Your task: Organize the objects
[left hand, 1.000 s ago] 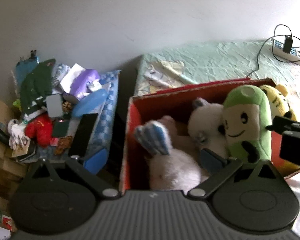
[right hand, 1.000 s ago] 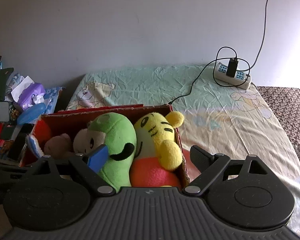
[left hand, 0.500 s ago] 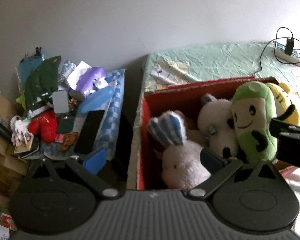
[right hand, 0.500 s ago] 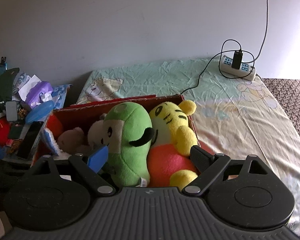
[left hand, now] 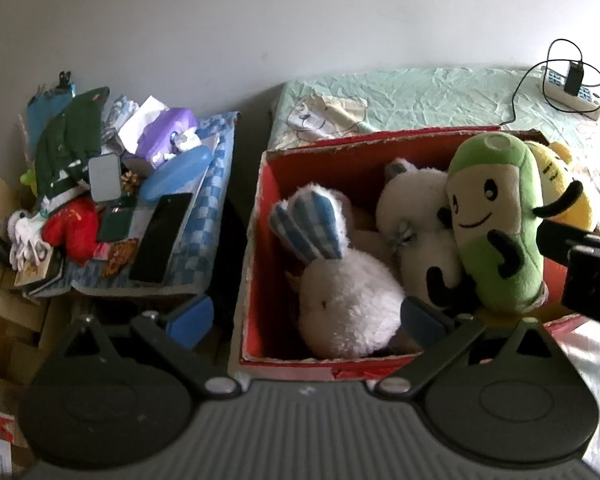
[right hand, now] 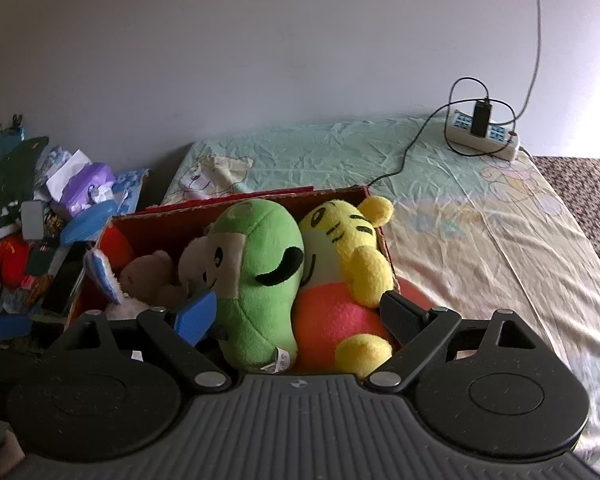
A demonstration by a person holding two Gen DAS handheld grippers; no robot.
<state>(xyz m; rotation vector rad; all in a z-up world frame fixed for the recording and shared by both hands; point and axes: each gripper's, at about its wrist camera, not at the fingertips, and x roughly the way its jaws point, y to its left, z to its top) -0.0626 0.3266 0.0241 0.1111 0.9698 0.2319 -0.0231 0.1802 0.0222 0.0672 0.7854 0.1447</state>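
Note:
A red cardboard box (left hand: 256,240) (right hand: 260,202) sits on the bed, packed with plush toys. A white rabbit (left hand: 347,300) with blue-checked ears lies at its left, then a white-and-black plush (left hand: 415,216), a green plush (left hand: 495,216) (right hand: 260,272) and a yellow tiger (right hand: 339,264) in orange at the right. My left gripper (left hand: 303,318) hovers open over the box's near left side, nothing between its fingers. My right gripper (right hand: 298,314) is open too, its fingers straddling the green plush and the tiger from above without visibly clamping them.
A cluttered side table (left hand: 204,240) left of the box holds a phone (left hand: 160,236), a purple tissue pack (left hand: 164,132), a red toy (left hand: 72,232) and other bits. A power strip (right hand: 483,136) with a cable lies on the bed sheet (right hand: 479,232) at the back right.
Both grippers have pulled back and risen, so the box and its toys show more fully. The toys have not moved, and both grippers stay open.

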